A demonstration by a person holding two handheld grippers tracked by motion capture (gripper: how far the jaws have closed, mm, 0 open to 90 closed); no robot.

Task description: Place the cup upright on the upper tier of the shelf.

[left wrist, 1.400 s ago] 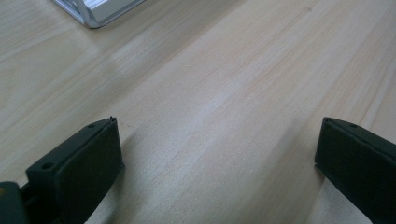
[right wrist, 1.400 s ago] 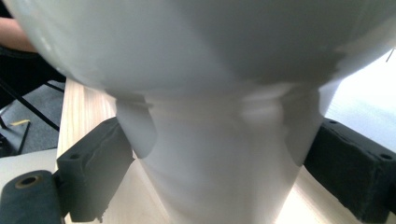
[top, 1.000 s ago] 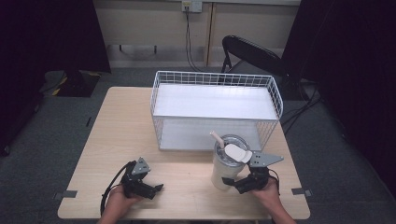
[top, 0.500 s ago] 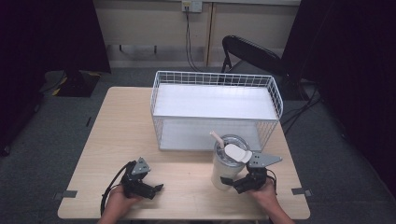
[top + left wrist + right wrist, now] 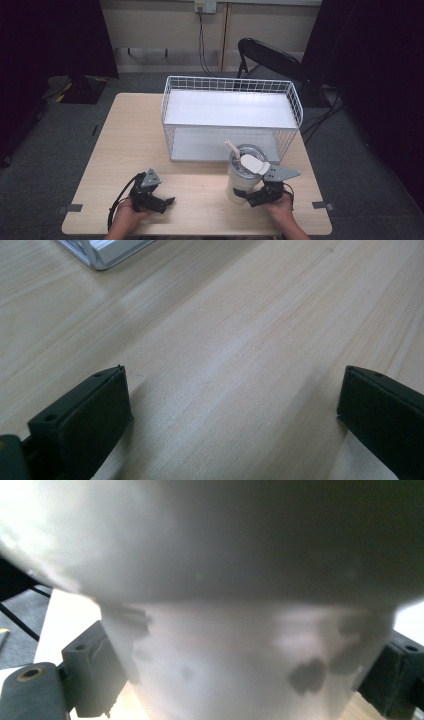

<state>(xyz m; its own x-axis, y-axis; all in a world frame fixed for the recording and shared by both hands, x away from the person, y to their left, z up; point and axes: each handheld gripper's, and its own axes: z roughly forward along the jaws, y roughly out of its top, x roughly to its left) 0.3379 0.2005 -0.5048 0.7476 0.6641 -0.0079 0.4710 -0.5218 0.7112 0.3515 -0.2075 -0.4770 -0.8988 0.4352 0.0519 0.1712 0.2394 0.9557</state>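
High view: a white tumbler (image 5: 243, 173) with a lid and a straw (image 5: 232, 148) stands upright on the wooden desk (image 5: 130, 145), in the lower right of the frame, just in front of a white wire basket (image 5: 231, 116). The right tongs (image 5: 252, 196), held in a hand (image 5: 280, 209) entering from the bottom edge, sit at the tumbler's base, one jaw on either side of it. In the right gripper view the tumbler (image 5: 250, 605) takes up the space between the two black jaws, which press against its lower wall at left and right; the tongs are clamped on it. The left tongs (image 5: 167, 204) rest low over bare desk in the lower left of the frame, well apart from the tumbler. In the left gripper view the jaws stand wide apart, with wood grain between them.
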